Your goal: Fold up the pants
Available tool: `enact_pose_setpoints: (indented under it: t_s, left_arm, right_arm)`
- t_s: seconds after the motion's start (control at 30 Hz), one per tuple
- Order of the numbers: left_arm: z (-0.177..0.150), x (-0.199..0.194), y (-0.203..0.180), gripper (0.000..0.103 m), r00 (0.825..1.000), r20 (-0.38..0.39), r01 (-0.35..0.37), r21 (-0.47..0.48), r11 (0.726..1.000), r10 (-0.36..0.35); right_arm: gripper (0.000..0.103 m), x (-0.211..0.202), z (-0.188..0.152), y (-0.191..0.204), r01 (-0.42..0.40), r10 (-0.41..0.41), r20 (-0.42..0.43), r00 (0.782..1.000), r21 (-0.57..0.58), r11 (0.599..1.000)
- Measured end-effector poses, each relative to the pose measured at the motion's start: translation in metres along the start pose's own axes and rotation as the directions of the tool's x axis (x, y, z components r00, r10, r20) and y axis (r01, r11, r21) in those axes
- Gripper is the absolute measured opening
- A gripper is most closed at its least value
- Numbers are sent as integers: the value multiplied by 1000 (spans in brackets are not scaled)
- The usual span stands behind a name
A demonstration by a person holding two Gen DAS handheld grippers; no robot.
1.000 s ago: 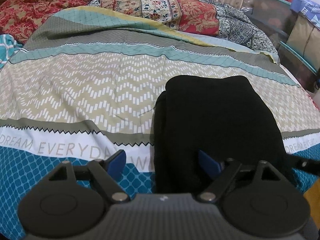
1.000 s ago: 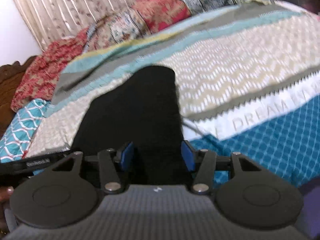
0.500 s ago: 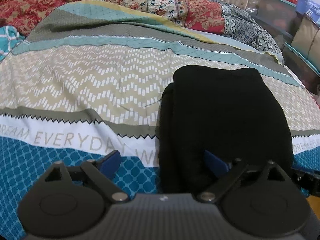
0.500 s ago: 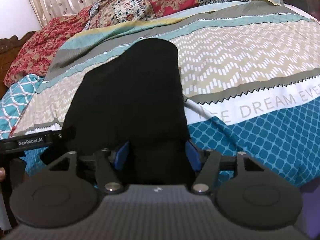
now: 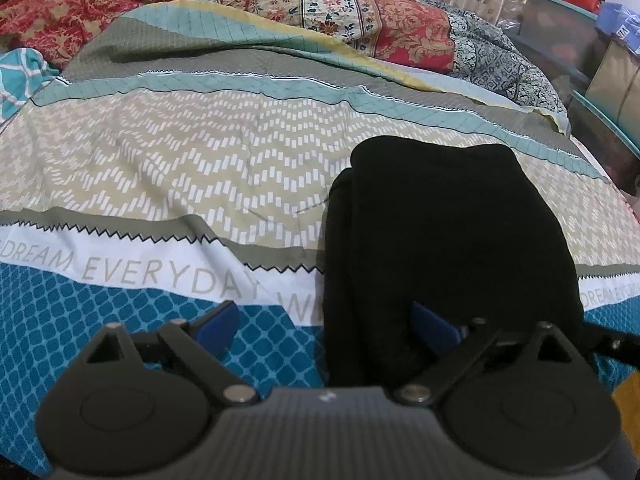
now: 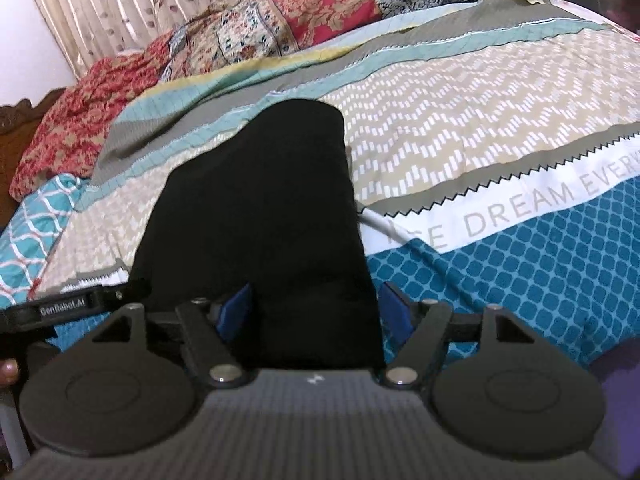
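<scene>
Black pants (image 5: 448, 240) lie folded into a compact bundle on the patterned bedspread (image 5: 200, 168). My left gripper (image 5: 326, 325) hovers at their near left edge, open wide: one blue pad over the bedspread, the other over the black cloth. In the right wrist view the same pants (image 6: 260, 208) run away from the camera. My right gripper (image 6: 315, 312) straddles their near end and its jaws are opening; the fabric lies between the pads, not pinched. The left gripper's side bar (image 6: 68, 308) shows at the left.
Red floral quilts and pillows (image 5: 360, 16) are heaped at the head of the bed before a curtain (image 6: 120, 8). Storage boxes (image 5: 580, 40) stand beyond the bed's right side. A white cable (image 6: 376, 220) pokes out beside the pants. A fingertip (image 6: 8, 372) shows at the left edge.
Both grippers' jaws have spread wider. The pants lie on the bed as before, and both hands have stayed about where they were.
</scene>
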State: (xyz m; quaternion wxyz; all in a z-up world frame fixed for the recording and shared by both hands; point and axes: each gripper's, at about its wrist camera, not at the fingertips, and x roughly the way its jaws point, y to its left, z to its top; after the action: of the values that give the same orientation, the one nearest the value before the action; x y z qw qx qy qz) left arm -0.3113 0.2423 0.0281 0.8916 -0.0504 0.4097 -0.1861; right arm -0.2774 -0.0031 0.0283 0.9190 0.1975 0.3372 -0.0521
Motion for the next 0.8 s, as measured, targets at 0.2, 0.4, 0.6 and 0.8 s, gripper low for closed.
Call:
enact_pose_setpoints:
  t_s: [0.2, 0.4, 0.6, 0.8]
  left_arm:
    - [-2, -3, 1, 96, 1000, 2, -4, -1, 1000, 4]
    - [-3, -5, 1, 96, 1000, 2, -5, 2, 1000, 5]
    - [-4, -6, 0, 96, 1000, 3, -9, 4, 1000, 9]
    - [-4, -5, 1, 101, 1000, 0, -19, 7, 1000, 19]
  right_arm:
    - [77, -3, 0, 2, -42, 42, -3, 999, -10, 999]
    - [80, 10, -7, 9, -4, 0, -68, 998, -53, 999]
    - [84, 21, -14, -2, 0, 1, -123, 992, 6, 1000]
    - [96, 21, -18, -1, -32, 34, -118, 992, 20, 999]
